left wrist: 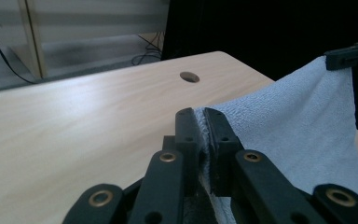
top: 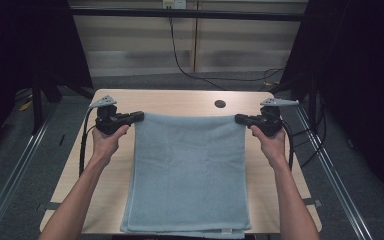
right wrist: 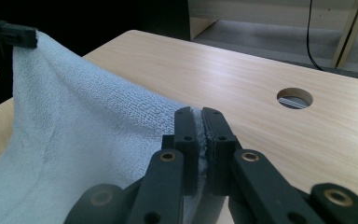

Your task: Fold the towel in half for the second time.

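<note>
A light blue towel (top: 187, 170) lies along the middle of the wooden table (top: 175, 100), its far edge lifted and stretched between my two grippers. My left gripper (top: 140, 116) is shut on the towel's far left corner. The right gripper (top: 238, 119) is shut on the far right corner. In the left gripper view the black jaws pinch the towel (left wrist: 284, 126) at my left gripper (left wrist: 203, 114), and the other gripper (left wrist: 349, 56) holds the opposite corner. In the right gripper view the towel (right wrist: 74, 121) is clamped at my right gripper (right wrist: 201, 114). The near end hangs over the table's front edge.
A round cable hole (top: 220, 104) sits in the table beyond the towel's far edge. Bare wood runs along both sides of the towel. Dark curtains stand left and right, and a black cable (top: 180, 60) hangs down the back wall.
</note>
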Action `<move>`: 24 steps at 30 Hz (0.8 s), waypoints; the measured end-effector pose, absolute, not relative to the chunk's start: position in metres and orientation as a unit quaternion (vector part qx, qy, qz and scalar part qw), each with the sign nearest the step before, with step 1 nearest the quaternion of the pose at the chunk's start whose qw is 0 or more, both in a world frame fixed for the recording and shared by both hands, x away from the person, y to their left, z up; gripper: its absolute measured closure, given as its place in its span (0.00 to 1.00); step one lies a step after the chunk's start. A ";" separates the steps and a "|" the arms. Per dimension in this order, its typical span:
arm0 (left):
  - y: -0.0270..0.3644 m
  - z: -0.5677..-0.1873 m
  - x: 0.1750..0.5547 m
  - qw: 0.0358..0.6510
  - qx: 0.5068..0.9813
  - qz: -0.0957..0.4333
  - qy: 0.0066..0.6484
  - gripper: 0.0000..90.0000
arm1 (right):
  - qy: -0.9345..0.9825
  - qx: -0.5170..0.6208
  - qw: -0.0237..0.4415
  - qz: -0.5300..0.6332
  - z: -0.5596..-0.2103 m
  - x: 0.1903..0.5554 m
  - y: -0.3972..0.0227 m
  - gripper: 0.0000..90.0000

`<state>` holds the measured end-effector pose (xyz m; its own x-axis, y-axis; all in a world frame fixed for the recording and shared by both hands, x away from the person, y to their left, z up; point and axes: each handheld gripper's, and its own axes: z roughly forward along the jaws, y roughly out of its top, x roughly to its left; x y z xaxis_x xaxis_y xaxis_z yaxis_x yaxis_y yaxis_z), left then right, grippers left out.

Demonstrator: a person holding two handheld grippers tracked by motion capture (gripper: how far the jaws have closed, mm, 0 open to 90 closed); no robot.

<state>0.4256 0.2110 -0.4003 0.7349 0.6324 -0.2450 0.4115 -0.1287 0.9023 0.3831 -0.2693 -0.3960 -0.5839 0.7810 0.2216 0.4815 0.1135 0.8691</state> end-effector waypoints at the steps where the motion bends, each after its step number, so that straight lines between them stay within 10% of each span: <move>1: 0.210 -0.397 0.427 0.561 0.744 0.099 0.349 0.95 | 0.731 0.432 0.149 0.507 -0.396 0.384 -0.270 0.95; 24: 0.232 -0.395 0.369 0.584 0.747 0.096 0.303 0.94 | 0.747 0.380 0.146 0.526 -0.382 0.333 -0.265 0.96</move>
<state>0.3686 0.2322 -0.3949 0.7983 0.5643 -0.2103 0.3400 -0.1341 0.9308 0.3327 -0.2650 -0.3818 -0.6680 0.7216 0.1818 0.4140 0.1575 0.8965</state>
